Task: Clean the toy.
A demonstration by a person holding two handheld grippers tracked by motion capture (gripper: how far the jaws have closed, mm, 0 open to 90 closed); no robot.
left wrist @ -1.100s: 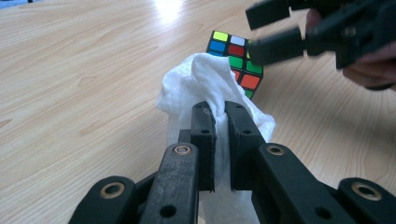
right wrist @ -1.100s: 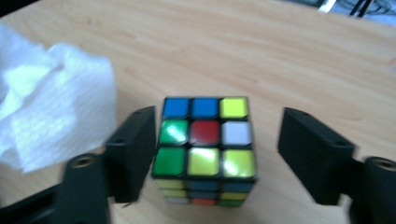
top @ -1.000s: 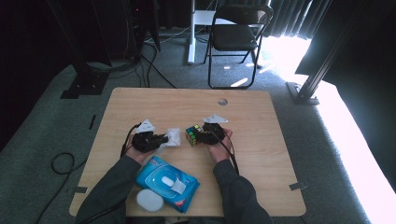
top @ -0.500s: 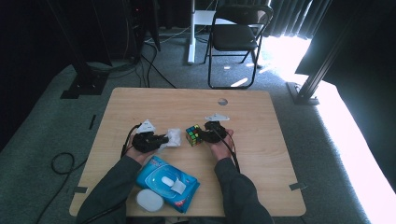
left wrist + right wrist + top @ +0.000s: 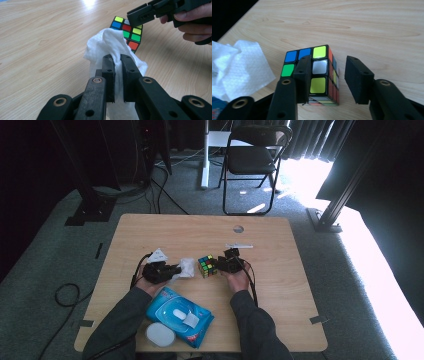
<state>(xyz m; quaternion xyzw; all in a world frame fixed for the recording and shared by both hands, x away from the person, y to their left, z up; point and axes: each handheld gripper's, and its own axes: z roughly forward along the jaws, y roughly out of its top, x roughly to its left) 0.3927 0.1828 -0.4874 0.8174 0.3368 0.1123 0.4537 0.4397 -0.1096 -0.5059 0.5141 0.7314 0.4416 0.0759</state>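
**High view: left tongs clamped on wipe, right tongs open at cube**

High view: wooden worktop, person's forearms enter from the near edge. Left tongs sit left of centre, jaws closed on a crumpled white wipe. Left gripper view confirms: both jaws pinch a fold of the wipe, the rest bunched up ahead of them and resting on the worktop.

Puzzle cube stands on the worktop near its centre, just right of the wipe. Right tongs are at the cube's right side. Right gripper view: jaws apart, one jaw in front of the cube's top face, the other off to the side with a gap to the cube. Can't tell whether the nearer jaw touches the cube. Right hand holds the tool from behind.

Near edge, left part: blue wipes pack, flat, with a white round lid just beside it at the near-left. Small white strip lies past the right tongs, toward the far edge. Round grey hole close to the far edge.
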